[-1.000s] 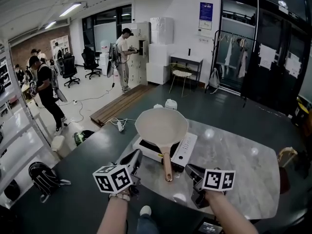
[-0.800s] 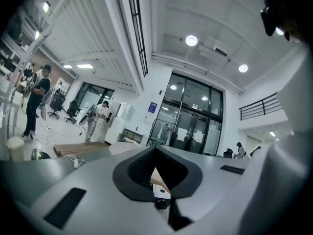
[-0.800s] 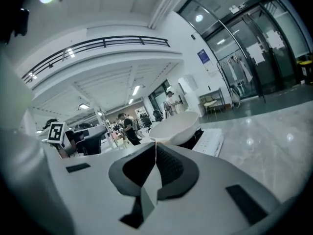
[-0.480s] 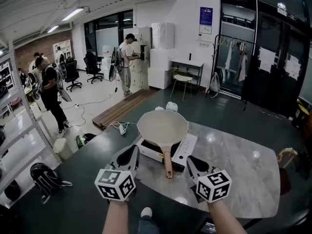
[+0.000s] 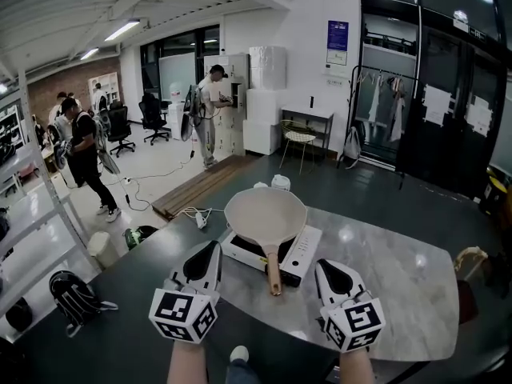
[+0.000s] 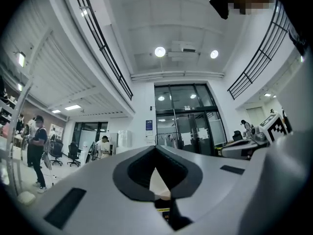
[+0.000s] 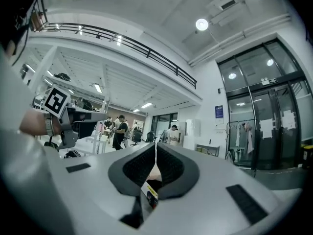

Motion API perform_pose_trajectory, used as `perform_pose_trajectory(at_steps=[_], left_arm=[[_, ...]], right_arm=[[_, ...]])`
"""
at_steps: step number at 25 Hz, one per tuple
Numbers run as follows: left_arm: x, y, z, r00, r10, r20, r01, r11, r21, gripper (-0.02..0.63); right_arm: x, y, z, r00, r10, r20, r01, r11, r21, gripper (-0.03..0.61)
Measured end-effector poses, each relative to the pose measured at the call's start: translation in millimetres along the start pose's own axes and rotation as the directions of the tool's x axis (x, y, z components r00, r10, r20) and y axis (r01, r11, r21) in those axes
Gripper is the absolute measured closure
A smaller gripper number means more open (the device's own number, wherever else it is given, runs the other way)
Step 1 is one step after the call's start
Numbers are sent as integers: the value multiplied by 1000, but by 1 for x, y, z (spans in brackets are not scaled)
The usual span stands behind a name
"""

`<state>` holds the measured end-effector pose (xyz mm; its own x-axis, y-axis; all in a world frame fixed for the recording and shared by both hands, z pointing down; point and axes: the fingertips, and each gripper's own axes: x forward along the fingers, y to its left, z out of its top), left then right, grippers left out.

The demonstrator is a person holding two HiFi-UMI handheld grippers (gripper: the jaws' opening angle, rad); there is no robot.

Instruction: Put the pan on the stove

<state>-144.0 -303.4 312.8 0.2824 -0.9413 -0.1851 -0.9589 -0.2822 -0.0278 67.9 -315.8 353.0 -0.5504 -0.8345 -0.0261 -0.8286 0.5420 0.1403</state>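
Observation:
A cream pan [image 5: 265, 212] with a wooden handle [image 5: 274, 272] rests on the white single-burner stove [image 5: 298, 252] on the marble table [image 5: 400, 278]. Its handle points toward me. My left gripper [image 5: 210, 250] is held up at the near left of the stove, jaws shut and empty. At the near right, my right gripper [image 5: 326, 267] is also raised, shut with nothing in it. Both stand apart from the pan. In the left gripper view the jaws [image 6: 155, 148] meet against the room; the right gripper view shows its jaws [image 7: 156, 148] pressed together too.
A white kettle-like object [image 5: 280, 182] stands behind the stove. A brown item [image 5: 470, 258] sits at the table's right edge. People stand in the far room at left [image 5: 86, 154] and by the lockers [image 5: 210, 110]. A bag [image 5: 72, 293] lies on the floor at left.
Both grippers rose from table level and now tip upward, away from the pan handle. The right gripper's jaws closed. The pan stayed on the stove.

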Motion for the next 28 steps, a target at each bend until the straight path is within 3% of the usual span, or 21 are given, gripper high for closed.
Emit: perform_pose_trajectory(at_steps=[8,21,28], left_arm=[[-6,-10,-12,999,-21,-30,21,1000,12,603],[-11,5,-6,1000,10,-15,-10,1000,-4,603],[-10,9,-6,1000,21,-20,-22,1000,-12,603]], right_arm=[[-7,6,11,999,-25,25,26,999,-44,554],[-24,-32,25,993,-106,43,106,994,-15,554],[-26,-35,31,995,-78,60,77,997,9,554]])
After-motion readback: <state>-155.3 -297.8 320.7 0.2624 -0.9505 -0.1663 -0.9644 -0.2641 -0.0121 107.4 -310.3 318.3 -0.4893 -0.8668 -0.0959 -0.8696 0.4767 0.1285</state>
